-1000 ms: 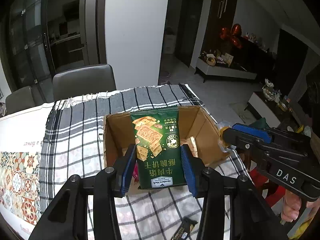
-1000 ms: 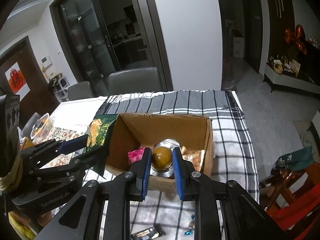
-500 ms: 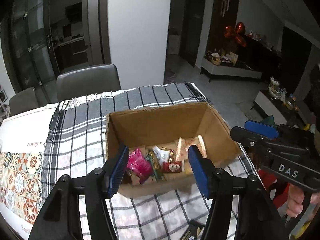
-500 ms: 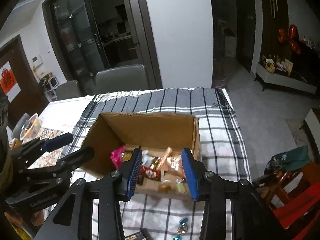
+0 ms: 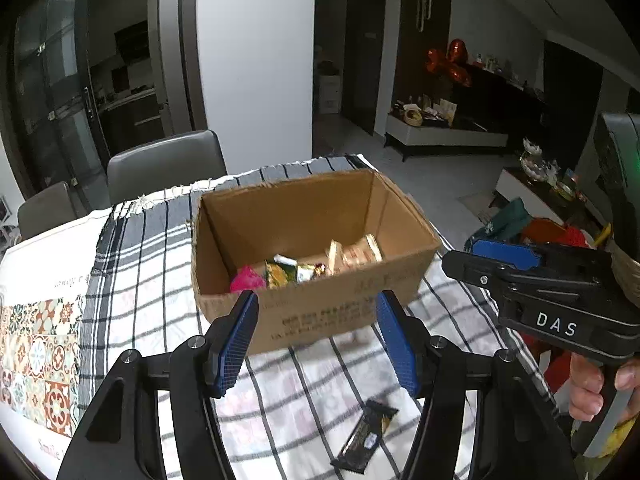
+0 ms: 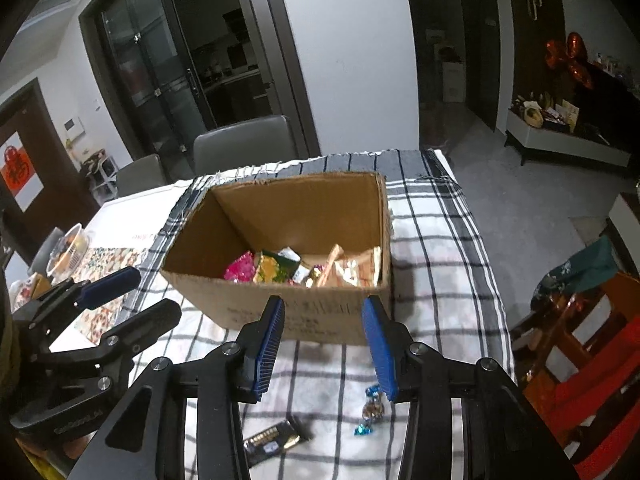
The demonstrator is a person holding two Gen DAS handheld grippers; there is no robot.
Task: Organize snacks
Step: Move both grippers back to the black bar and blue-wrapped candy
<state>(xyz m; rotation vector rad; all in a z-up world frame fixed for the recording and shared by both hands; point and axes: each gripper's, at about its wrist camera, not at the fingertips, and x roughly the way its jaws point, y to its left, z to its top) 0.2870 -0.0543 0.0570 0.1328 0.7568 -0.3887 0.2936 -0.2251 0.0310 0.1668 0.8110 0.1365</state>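
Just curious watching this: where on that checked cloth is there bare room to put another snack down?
Bare cloth lies left of the cardboard box and right of it. In front it is busier: a dark bar and wrapped candies lie there.

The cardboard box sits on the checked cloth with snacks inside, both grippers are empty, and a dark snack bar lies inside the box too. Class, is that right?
One detail is wrong. The dark snack bar is not in the cardboard box; it lies on the checked cloth in front of it, as both wrist views show. The left gripper and right gripper are indeed empty.
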